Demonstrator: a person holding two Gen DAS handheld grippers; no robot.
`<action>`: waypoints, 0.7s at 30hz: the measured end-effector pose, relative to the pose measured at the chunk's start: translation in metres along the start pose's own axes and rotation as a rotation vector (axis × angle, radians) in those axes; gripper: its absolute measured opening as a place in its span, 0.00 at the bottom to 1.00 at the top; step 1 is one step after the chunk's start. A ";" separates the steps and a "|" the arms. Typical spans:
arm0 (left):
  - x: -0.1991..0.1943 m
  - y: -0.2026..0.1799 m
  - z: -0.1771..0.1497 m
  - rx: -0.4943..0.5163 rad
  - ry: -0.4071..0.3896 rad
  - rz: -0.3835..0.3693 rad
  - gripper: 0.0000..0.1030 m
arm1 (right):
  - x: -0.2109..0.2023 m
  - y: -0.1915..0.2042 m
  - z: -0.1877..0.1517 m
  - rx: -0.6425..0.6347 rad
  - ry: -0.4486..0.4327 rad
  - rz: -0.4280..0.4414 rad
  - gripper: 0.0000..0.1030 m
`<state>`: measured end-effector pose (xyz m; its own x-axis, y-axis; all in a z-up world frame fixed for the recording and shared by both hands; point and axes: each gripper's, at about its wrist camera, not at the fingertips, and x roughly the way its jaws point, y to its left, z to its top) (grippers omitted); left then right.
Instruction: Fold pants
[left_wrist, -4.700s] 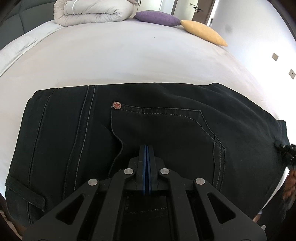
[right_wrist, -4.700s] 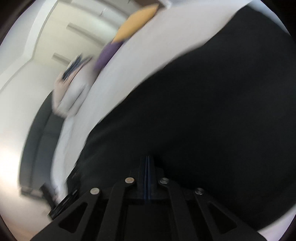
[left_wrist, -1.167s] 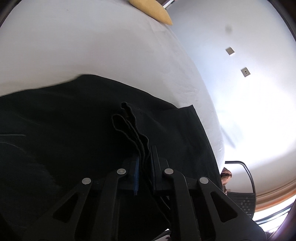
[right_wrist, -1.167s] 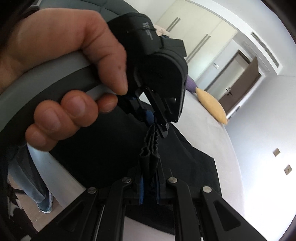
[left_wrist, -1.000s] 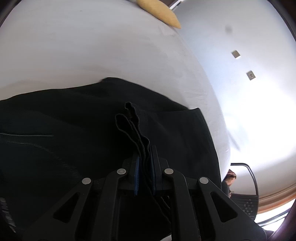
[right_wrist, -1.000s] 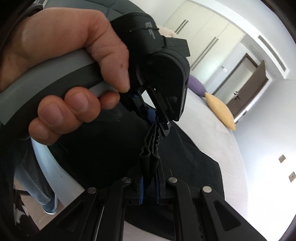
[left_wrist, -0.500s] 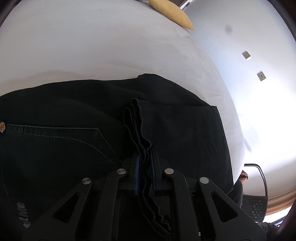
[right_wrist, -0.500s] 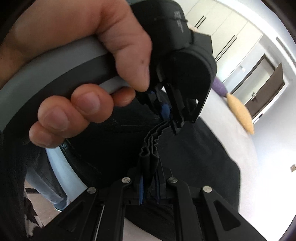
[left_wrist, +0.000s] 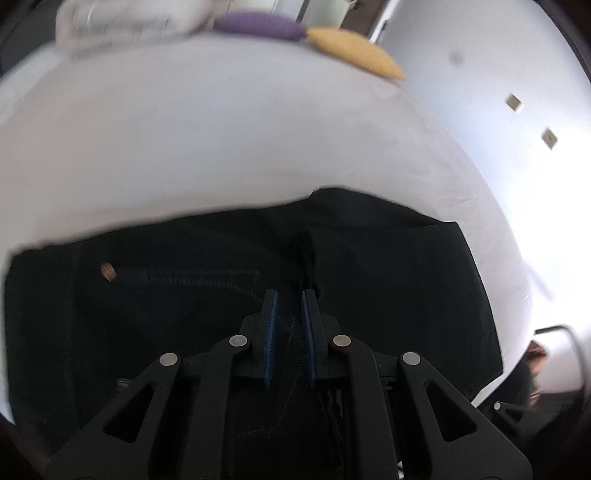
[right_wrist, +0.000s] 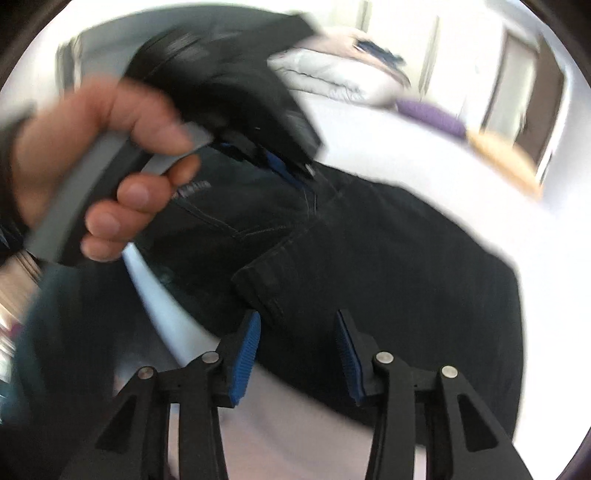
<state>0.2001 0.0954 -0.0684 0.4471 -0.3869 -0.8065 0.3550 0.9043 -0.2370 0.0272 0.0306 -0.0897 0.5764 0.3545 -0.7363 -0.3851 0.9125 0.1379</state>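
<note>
Black pants (left_wrist: 388, 280) lie folded on the white bed (left_wrist: 221, 140); the leg end is laid over the seat part with its pocket stitching and rivet (left_wrist: 108, 272). My left gripper (left_wrist: 289, 295) sits low over the fold with its jaws a little apart and nothing between the pads. In the right wrist view the pants (right_wrist: 388, 258) lie flat, hem edge toward me. My right gripper (right_wrist: 297, 321) is wide open and empty just above the hem. The hand holding the left gripper (right_wrist: 303, 166) fills the upper left.
A rolled white duvet (left_wrist: 125, 22), a purple cushion (left_wrist: 258, 24) and a yellow cushion (left_wrist: 354, 51) lie at the bed's far end. A white wall with sockets (left_wrist: 532, 118) stands to the right. The bed's near edge (right_wrist: 173, 325) runs below the pants.
Both grippers have let go of the bunched leg hems and opened. The hems now lie flat on the seat part. The right gripper has pulled back; both views are blurred by motion.
</note>
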 end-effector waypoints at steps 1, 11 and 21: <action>-0.004 -0.015 -0.003 0.051 -0.019 0.023 0.12 | -0.006 -0.014 -0.001 0.060 -0.003 0.053 0.23; 0.046 -0.095 -0.056 0.323 0.069 0.154 0.12 | -0.040 -0.223 0.003 0.663 -0.091 0.332 0.09; 0.051 -0.098 -0.060 0.305 0.071 0.162 0.12 | 0.042 -0.303 0.028 0.828 0.014 0.380 0.09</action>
<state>0.1390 -0.0024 -0.1185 0.4636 -0.2194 -0.8585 0.5174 0.8535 0.0613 0.1877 -0.2251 -0.1436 0.5054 0.6637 -0.5514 0.0965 0.5916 0.8005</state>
